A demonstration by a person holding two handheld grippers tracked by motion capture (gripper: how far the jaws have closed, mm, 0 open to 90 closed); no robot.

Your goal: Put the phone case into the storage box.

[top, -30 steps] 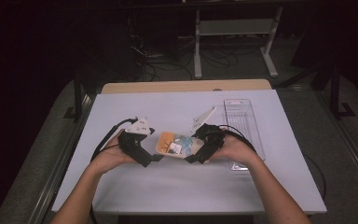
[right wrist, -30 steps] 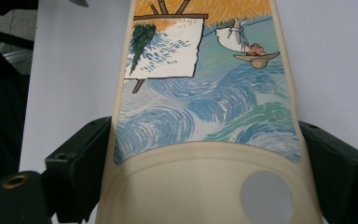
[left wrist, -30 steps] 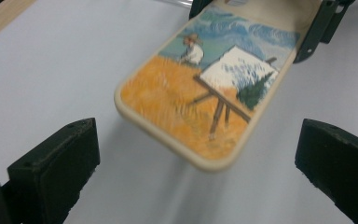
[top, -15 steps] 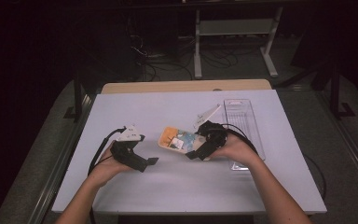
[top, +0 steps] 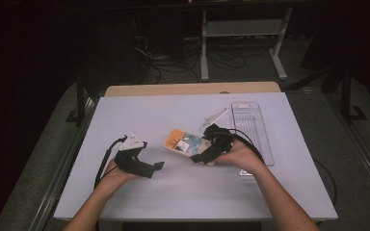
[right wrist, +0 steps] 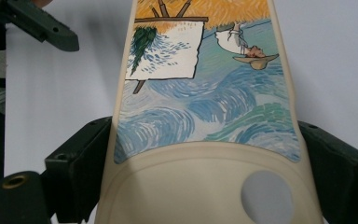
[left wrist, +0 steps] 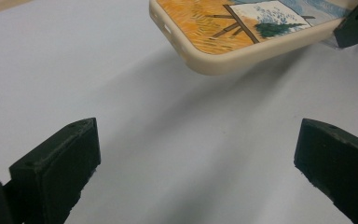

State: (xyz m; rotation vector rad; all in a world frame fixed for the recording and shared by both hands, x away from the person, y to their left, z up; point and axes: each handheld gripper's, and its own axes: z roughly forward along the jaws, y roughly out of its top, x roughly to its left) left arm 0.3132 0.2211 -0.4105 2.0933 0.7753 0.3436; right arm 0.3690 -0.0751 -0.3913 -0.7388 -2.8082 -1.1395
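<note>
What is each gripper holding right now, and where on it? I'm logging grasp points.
The right gripper clamps the phone case across its two long edges at the camera-cutout end. The left gripper is open and holds nothing.

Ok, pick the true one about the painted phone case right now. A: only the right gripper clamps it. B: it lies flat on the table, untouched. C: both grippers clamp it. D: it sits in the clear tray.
A: the right gripper has its jaws against both edges of the phone case, while the left gripper stands open, apart from it.
</note>
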